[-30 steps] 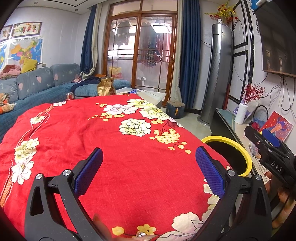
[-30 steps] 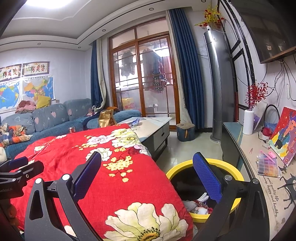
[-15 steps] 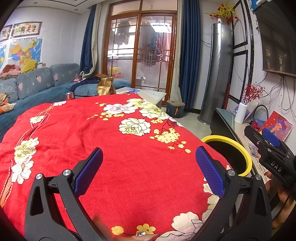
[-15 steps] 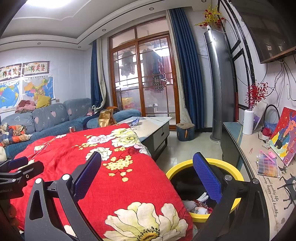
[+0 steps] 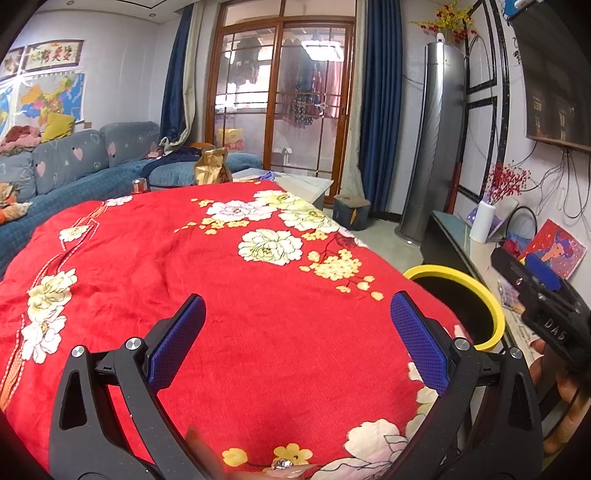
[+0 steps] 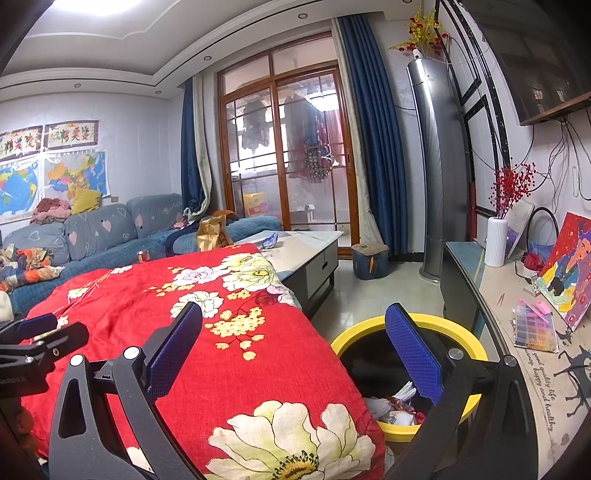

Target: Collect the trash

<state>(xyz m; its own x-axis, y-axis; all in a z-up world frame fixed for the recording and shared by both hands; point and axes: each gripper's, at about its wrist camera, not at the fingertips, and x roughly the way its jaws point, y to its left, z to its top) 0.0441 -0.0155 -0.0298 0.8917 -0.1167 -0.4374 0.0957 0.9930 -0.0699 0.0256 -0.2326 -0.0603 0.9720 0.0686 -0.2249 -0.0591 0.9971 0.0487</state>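
Both grippers, left (image 5: 297, 339) & right (image 6: 293, 343), gape empty over red blanket (image 5: 207, 280); yellow-rimmed bin (image 6: 443, 325) w/ trash (image 6: 391, 410) lower right.

Both views were bright and sharp; a ceiling light (image 6: 99, 4) glared overhead, and fisheye bending darkened the corners.

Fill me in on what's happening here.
A person holds a gripper in each hand over a red floral blanket, collecting trash. The left gripper and the right gripper are both open and empty. A yellow-rimmed bin beside the blanket already holds crumpled trash. No loose trash shows on the blanket.
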